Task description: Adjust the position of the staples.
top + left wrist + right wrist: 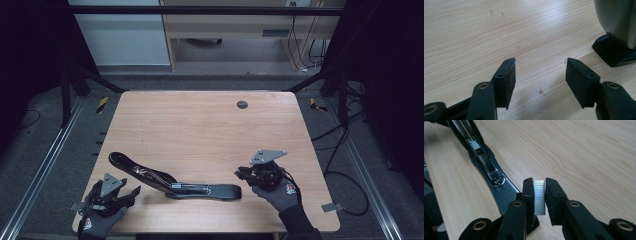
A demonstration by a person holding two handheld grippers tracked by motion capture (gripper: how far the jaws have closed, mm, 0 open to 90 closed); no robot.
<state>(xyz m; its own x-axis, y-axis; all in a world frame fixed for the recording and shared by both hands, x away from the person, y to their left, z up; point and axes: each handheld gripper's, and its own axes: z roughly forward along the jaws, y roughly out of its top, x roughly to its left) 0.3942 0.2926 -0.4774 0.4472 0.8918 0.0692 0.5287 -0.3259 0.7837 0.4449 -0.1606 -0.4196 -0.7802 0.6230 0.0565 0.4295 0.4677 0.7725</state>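
My right hand-held gripper [539, 192] grasps a strip of staples [539, 197].

The opened black stapler [172, 181] lies on the bench [200, 125] at about 6 o'clock, its base end just beside my right hand-held gripper, which is at 4 o'clock. My left hand-held gripper [540, 75], at 8 o'clock, is released, with only wood between its pads.

No text, label or number is legible anywhere (all too blurred).

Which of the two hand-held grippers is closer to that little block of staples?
Right. The right gripper is clamped on the staples. The left gripper sits open at the table's near left corner, beyond the open stapler.
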